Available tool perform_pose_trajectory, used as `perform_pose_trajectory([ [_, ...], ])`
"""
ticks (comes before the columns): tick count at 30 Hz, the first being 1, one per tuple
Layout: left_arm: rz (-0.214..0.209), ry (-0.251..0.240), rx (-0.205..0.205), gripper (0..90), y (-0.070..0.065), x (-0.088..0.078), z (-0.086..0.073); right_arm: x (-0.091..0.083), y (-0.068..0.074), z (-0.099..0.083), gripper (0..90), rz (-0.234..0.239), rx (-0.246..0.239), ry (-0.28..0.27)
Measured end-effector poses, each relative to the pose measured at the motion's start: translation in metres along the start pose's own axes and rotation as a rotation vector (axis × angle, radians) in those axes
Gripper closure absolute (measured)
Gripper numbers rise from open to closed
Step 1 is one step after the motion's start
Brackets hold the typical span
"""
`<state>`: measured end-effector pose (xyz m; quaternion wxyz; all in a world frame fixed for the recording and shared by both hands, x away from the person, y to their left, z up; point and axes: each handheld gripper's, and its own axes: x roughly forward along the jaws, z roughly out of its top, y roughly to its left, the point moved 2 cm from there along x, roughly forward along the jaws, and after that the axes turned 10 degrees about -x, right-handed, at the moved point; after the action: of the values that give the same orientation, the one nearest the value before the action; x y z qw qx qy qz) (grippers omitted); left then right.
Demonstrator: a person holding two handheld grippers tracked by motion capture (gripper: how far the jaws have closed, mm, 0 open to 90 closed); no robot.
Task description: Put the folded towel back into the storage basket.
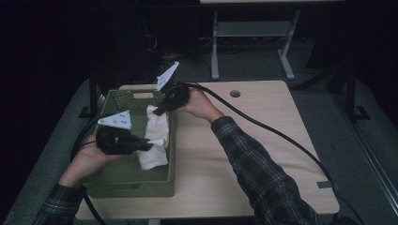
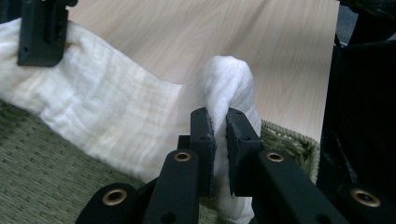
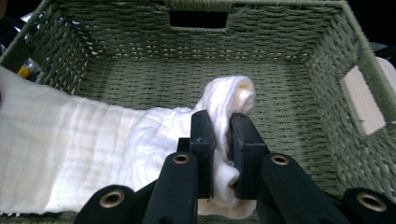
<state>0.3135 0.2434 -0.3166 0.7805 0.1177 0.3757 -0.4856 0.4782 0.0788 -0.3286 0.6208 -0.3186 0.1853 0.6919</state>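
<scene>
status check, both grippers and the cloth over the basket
Left gripper shut on white cloth. Right gripper shut on its other end. Cloth hangs along green woven basket's right rim. Nothing in the way.

table (light wood) bears basket

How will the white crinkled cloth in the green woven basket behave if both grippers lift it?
The white crinkled cloth will probably sag between the pinches; it already bunches above the left gripper and right gripper. It looks light and unlikely to slip.
</scene>
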Motion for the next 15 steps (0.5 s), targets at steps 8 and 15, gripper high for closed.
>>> perform_pose_trajectory([
  [8,0.006,-0.005,-0.006,64.7,0.003,0.002,-0.007,0.013,0.001,-0.003,81.0,0.016,0.01,0.0],
  [15,0.038,-0.036,-0.014,48.3,0.007,0.006,-0.004,0.019,-0.001,-0.007,81.0,0.023,0.01,0.024],
])
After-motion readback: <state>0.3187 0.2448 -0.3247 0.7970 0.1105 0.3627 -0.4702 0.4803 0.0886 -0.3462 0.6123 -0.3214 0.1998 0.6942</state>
